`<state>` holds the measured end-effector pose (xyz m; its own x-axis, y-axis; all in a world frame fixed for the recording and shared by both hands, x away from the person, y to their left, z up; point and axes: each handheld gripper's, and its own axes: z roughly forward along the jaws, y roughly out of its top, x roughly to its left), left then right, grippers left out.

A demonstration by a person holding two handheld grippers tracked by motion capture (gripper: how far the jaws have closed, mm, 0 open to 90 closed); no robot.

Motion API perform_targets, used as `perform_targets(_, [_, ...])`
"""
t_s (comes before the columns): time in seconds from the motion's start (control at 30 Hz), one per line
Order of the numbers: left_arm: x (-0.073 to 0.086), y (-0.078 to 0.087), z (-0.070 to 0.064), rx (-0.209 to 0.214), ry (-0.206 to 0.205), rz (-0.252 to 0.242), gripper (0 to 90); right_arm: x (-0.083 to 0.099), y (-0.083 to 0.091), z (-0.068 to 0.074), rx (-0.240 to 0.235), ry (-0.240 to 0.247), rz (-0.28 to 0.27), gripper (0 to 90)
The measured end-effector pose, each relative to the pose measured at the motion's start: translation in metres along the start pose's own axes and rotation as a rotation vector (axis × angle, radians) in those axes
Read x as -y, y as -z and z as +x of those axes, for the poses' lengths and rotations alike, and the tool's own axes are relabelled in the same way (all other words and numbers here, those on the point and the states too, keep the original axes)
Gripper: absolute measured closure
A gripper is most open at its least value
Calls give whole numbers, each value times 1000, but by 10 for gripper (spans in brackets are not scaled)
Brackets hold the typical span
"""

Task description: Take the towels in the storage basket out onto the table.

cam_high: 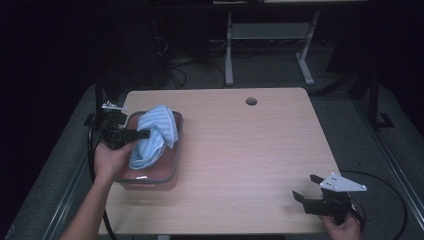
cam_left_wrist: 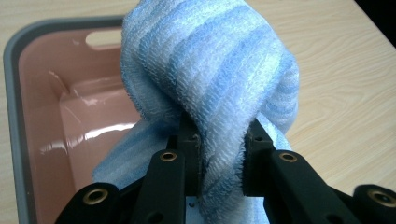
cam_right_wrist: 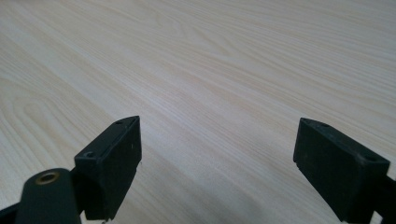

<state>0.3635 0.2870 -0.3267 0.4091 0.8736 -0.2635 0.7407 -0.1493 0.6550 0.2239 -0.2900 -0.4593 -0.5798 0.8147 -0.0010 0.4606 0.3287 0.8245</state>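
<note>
My left tool (cam_left_wrist: 219, 161) has its jaws closed on a bunched fold of the blue striped towel (cam_left_wrist: 210, 84), so the cloth hangs gathered instead of spread. I hold the pinch low in the bundle, which lets the bulk rise just ahead of the jaws and curl over. Judged from the high view, the towel's long axis runs from near the tool away and upward, with its far end draped over the far rim of the pink bin (cam_left_wrist: 32, 121). The bin sits directly below and beyond the left tool, on the surface (cam_high: 250, 150). My right tool (cam_right_wrist: 217, 163) is parked well apart with its jaws spread wide, gripping nothing, low over bare wood.
</note>
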Motion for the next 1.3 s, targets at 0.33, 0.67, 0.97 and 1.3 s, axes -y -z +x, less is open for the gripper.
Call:
perform_targets(0.33, [-9,12,-9,18,-11,-36,742,0,0,-1,2,-5,0,148])
perform_targets(0.67, [-17,20,-17,32,-25,-53,743,-1,0,-1,5,-5,-2,148])
perform_targets(0.97, [-23,21,-26,45,-45,-61,743,-1,2,-2,8,-3,-4,148])
perform_targets(1.3, [-29,15,-46,81,-95,-57,743,-2,2,-2,7,1,-10,148])
